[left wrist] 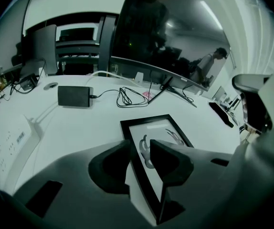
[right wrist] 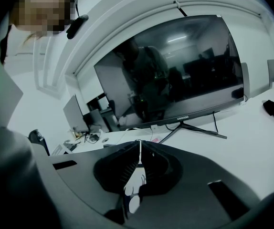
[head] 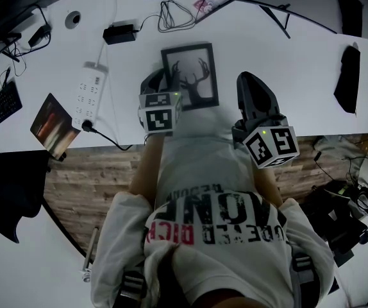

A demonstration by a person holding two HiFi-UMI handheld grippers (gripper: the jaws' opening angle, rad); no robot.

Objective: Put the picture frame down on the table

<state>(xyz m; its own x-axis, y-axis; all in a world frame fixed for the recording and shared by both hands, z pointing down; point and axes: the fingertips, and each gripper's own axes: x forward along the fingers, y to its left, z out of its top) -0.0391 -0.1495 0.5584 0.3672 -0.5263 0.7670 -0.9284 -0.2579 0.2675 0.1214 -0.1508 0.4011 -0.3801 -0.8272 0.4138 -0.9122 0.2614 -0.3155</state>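
Left gripper (left wrist: 139, 150): 2 jaws partly apart, straddling the left border of the picture frame (head: 190, 76) near its lower-left corner. 1 jaw sat outside the border and the other over the glass. A strip of the antler print showed between them, so no clamp was evident. Right gripper (right wrist: 138, 149): jaws together at the tips, holding nothing identifiable, with only a thin pale line at the seam. It hung at 3 o'clock of the frame, just beside it and not touching. The frame lay flat, print up, on the white table (head: 280, 50), at 12 o'clock of the left gripper in the head view. Power strip (head: 89, 95) at 9 o'clock of the frame and cable coil (head: 174, 15) at 12 o'clock, both apart from it. Judgement: the laying-down looked essentially done, with the frame fully supported by the table. What remained was to spread the left jaws clear of the border and draw that gripper back.
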